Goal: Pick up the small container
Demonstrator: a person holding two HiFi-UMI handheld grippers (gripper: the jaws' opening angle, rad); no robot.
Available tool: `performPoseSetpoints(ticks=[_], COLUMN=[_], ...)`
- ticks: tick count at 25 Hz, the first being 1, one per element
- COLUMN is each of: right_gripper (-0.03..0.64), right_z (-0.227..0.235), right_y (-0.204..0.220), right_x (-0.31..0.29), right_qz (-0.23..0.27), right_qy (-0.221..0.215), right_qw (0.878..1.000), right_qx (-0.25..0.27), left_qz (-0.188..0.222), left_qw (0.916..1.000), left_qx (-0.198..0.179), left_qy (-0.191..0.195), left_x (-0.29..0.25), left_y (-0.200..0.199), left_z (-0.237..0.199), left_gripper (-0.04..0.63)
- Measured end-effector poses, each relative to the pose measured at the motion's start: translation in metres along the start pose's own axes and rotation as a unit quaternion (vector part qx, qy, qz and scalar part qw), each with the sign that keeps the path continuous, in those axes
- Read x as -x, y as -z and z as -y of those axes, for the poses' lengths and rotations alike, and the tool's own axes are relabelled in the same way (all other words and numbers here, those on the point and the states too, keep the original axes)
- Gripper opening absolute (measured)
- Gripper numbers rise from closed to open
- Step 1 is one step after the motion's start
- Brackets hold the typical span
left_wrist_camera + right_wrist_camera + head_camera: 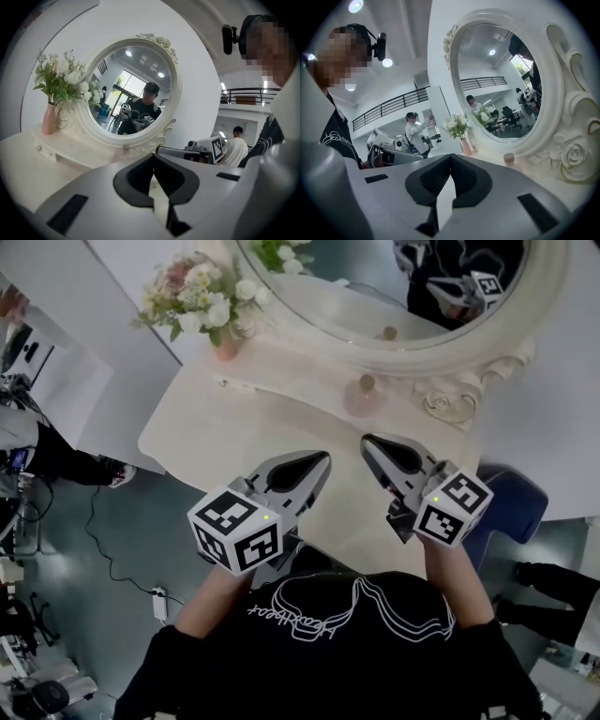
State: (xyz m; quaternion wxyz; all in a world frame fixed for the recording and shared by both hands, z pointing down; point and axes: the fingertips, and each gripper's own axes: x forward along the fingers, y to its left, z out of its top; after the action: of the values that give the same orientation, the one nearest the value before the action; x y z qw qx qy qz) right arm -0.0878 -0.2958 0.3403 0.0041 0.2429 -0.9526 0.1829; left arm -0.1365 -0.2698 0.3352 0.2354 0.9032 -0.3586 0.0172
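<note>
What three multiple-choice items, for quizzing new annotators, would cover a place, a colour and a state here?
1. Where does the small container stand? A at the foot of the mirror frame; B on a shelf; C inside a drawer.
2. What colour is the vase? A blue; B pink; C black.
3. How do the jaws of the right gripper stand? A wide apart; B closed on the container; C closed, empty.
Answers: 1 A, it sits right under the frame; 2 B, its body shows pink; 3 C, the tips meet with nothing between.
</note>
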Motion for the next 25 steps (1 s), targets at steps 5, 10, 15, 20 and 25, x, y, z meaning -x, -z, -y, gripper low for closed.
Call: performPoseSetpoints(ticks=[5, 10, 15, 20, 25], right_gripper=[0.021, 0.14, 0.203, 0.221, 0.215], right_z=[0.03, 0.063, 0.097, 0.125, 0.151], right_y=[0.002, 0.001, 0.002, 0.011, 0.022], right_x=[-0.01, -0.021, -0.029, -0.04, -0.048], right_qz=[-0.006, -0.002, 0.005, -0.011, -0.024], right_qy=[0.052, 0.099, 0.138, 0.162, 0.194], right_qw=[0.999, 0.995, 0.99, 0.986, 0.979], right_qx=[0.014, 0.026, 0.021, 0.039, 0.056], left_qz=[-0.016, -0.03, -0.036, -0.047, -0.062], left_qw=[0.9995, 0.9988, 0.9983, 0.9974, 0.9962], left_qx=[0.008, 0.003, 0.005, 0.012, 0.019], left_qy=[0.026, 0.038, 0.047, 0.053, 0.058], left_x=[-0.016, -0.028, -0.034, -0.04, -0.045], left_y=[-0.004, -0.007, -0.01, -0.006, 0.003], left_z=[-0.02, -0.038, -0.053, -0.065, -0.075], left_gripper=[0.003, 0.003, 0.003, 0.003, 0.003])
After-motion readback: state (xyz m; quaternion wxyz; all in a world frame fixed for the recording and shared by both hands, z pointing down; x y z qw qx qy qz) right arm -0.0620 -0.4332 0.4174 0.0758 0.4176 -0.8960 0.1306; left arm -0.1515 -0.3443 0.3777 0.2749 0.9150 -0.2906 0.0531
